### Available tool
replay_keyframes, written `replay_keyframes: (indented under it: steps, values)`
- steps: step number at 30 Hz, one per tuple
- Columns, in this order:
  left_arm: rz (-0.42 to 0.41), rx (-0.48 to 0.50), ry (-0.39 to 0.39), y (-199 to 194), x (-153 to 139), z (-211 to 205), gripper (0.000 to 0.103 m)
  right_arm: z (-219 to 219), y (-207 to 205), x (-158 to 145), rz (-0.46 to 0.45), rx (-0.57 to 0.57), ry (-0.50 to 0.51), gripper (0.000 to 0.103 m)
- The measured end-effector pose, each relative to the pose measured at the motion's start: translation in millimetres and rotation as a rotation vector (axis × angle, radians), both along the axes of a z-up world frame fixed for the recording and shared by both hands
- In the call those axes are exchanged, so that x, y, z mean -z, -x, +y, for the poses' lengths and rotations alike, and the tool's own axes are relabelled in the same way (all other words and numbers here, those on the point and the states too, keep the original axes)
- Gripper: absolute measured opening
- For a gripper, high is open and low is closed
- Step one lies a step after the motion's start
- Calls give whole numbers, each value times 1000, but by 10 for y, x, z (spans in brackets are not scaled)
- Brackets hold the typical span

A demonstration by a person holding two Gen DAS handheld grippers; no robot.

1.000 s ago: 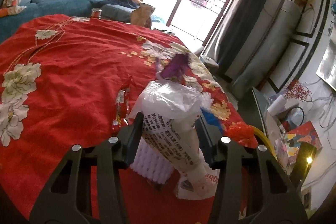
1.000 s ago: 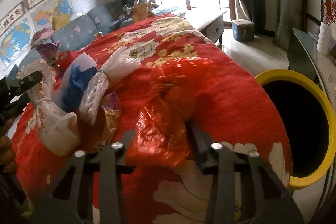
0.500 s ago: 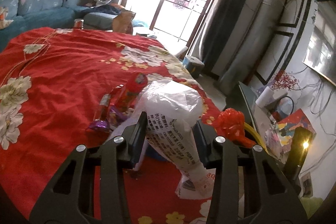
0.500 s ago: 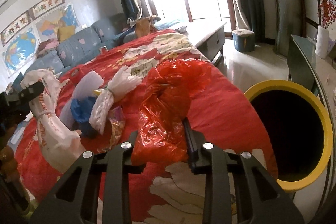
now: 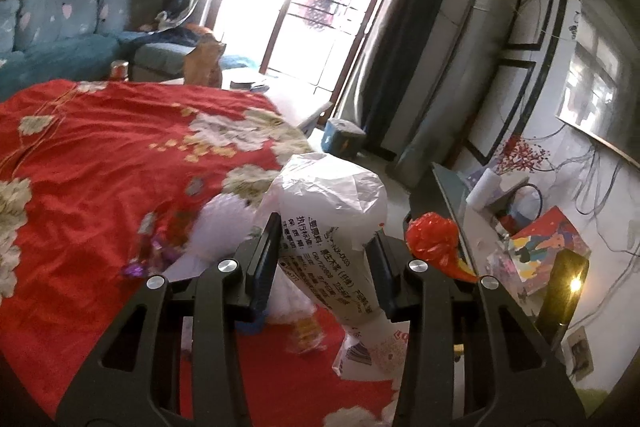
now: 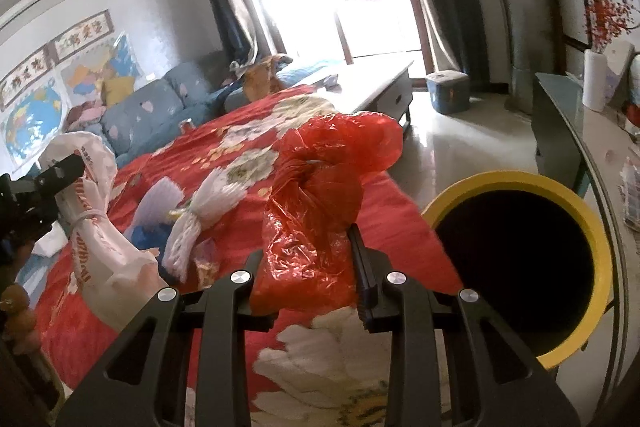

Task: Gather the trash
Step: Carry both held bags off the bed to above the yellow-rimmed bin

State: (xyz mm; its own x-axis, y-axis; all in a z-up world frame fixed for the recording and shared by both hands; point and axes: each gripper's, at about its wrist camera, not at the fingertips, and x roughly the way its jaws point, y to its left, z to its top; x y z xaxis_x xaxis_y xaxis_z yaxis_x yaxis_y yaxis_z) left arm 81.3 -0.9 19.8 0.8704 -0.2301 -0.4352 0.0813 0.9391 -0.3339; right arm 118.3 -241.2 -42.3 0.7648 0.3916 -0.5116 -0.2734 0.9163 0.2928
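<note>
My left gripper (image 5: 326, 247) is shut on a white printed plastic bag (image 5: 332, 211) and holds it above the red flowered cloth (image 5: 100, 155); the bag also shows at the left of the right wrist view (image 6: 94, 211). My right gripper (image 6: 310, 255) is shut on a crumpled red plastic bag (image 6: 320, 195), lifted off the cloth, just left of the yellow-rimmed bin (image 6: 516, 259). The red bag also shows in the left wrist view (image 5: 434, 239). A white paper fan-like piece (image 6: 200, 215), a blue scrap (image 6: 142, 235) and shiny wrappers (image 5: 152, 259) lie on the cloth.
The bin's dark mouth opens at the cloth's right edge. A glass-topped side table (image 6: 600, 155) with a white vase (image 6: 600, 75) stands further right. A blue sofa (image 6: 152, 107), a low white table (image 6: 372, 83) and a blue stool (image 6: 448, 91) are beyond.
Both grippers have risen and lifted their bags off the cloth. The right gripper has carried the red bag up beside the bin. The left view has swung to the right.
</note>
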Motion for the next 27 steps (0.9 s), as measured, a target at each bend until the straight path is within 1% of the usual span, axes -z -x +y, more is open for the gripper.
replay_keyframes:
  steps: [4, 15, 26, 27]
  values:
    - [-14, 32, -26, -93, -28, -223, 34, -227, -33, -23, 0, 56, -16, 28]
    - [-20, 116, -68, -403, 41, -857, 34, -812, -40, -27, 12, 193, -34, 28]
    - [-25, 170, -127, -688, 110, -1432, 34, -1218, 3, 159, 74, 253, -43, 28]
    - [-21, 175, -131, -716, 130, -1482, 34, -1236, 7, 169, 78, 257, -44, 29]
